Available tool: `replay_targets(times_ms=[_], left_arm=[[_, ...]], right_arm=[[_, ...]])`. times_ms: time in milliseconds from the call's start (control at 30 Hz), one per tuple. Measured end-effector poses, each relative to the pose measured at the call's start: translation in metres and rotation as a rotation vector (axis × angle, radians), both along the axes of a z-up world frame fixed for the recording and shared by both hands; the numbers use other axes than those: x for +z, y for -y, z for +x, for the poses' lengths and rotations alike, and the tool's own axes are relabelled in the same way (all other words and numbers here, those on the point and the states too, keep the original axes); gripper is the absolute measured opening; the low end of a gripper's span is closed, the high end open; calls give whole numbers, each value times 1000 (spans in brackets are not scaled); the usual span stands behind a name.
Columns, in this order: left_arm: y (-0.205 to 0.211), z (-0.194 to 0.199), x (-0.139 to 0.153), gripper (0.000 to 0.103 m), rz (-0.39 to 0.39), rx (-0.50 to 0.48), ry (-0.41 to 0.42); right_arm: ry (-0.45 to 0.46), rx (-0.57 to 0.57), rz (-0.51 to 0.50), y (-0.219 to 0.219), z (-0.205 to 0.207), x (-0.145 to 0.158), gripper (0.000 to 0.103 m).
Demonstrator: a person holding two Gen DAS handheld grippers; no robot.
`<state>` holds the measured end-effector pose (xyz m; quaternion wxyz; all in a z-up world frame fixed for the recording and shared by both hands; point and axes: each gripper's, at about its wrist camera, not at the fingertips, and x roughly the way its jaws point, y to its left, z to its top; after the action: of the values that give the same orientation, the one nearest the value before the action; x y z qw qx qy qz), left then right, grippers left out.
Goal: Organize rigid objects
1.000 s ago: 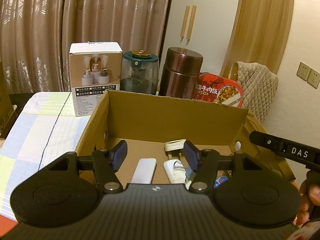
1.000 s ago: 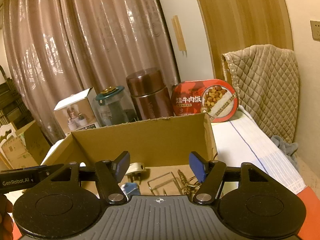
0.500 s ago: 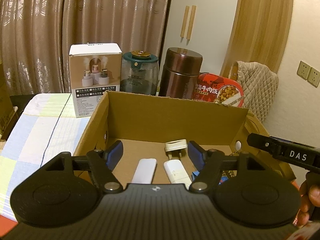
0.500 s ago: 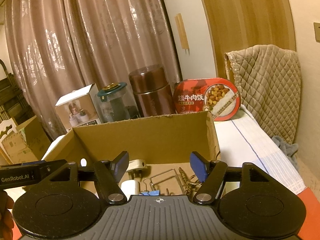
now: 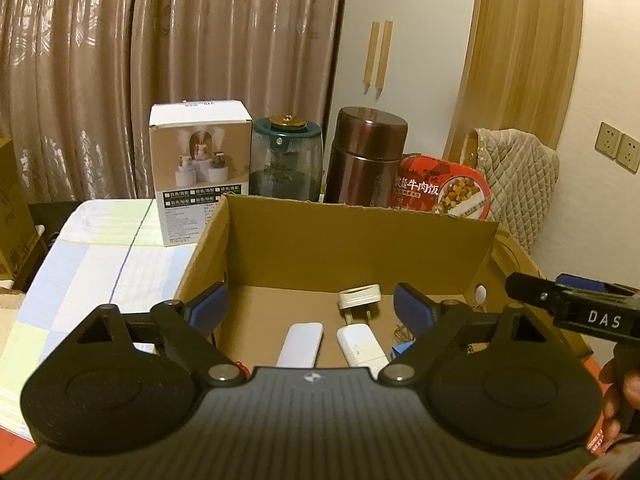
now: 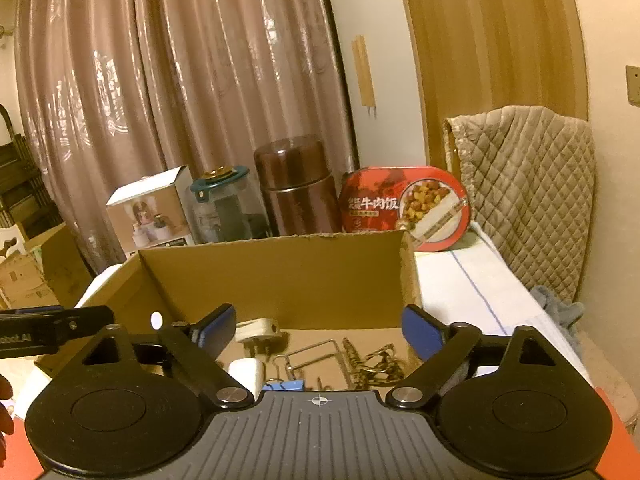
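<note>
An open cardboard box (image 5: pixel 360 248) lies just ahead of both grippers. On its floor in the left wrist view lie a white remote-like bar (image 5: pixel 301 342), a white charger (image 5: pixel 360 346) and a cream plug adapter (image 5: pixel 359 299). My left gripper (image 5: pixel 310 307) hovers over the box's near edge; its jaws are opening and nothing is between them. The right wrist view shows the same box (image 6: pixel 280 276) with the plug adapter (image 6: pixel 258 330), a blue binder clip (image 6: pixel 286 385), a wire frame (image 6: pixel 316 351) and a patterned chain (image 6: pixel 374 362). My right gripper (image 6: pixel 319 327) is also opening, with nothing between its jaws.
Behind the box stand a white product carton (image 5: pixel 200 176), a teal-lidded jar (image 5: pixel 286 160), a brown flask (image 5: pixel 366 156) and a red meal tin (image 5: pixel 440 190). A quilted cushion (image 5: pixel 516 176) leans at the right. A checked cloth (image 5: pixel 100 256) covers the surface at the left.
The jaws of both grippers have spread much wider. Neither hand has shifted noticeably, and the things in the box lie as before.
</note>
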<state>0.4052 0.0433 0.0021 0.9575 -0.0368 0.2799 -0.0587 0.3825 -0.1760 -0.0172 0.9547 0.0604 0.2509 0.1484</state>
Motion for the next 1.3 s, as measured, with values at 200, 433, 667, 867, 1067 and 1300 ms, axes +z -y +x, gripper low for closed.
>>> replay_targets(times_ms=[200, 433, 667, 867, 1067, 1300], left_arm=[[-3, -21, 6, 99, 29, 28, 26], [-8, -56, 17, 101, -10, 57, 16], [-7, -110, 26, 101, -60, 74, -8], [2, -161, 31, 101, -83, 91, -39], [19, -205, 40, 101, -83, 112, -66], [34, -254, 56, 101, -55, 132, -54]], right_arm=[[31, -7, -35, 4, -12, 5, 93], [36, -11, -15, 16, -45, 15, 94], [32, -8, 9, 27, -92, 28, 94], [-12, 17, 2, 36, -138, 33, 94], [-15, 38, -17, 50, -187, 51, 94], [-43, 28, -49, 70, -235, 66, 94]])
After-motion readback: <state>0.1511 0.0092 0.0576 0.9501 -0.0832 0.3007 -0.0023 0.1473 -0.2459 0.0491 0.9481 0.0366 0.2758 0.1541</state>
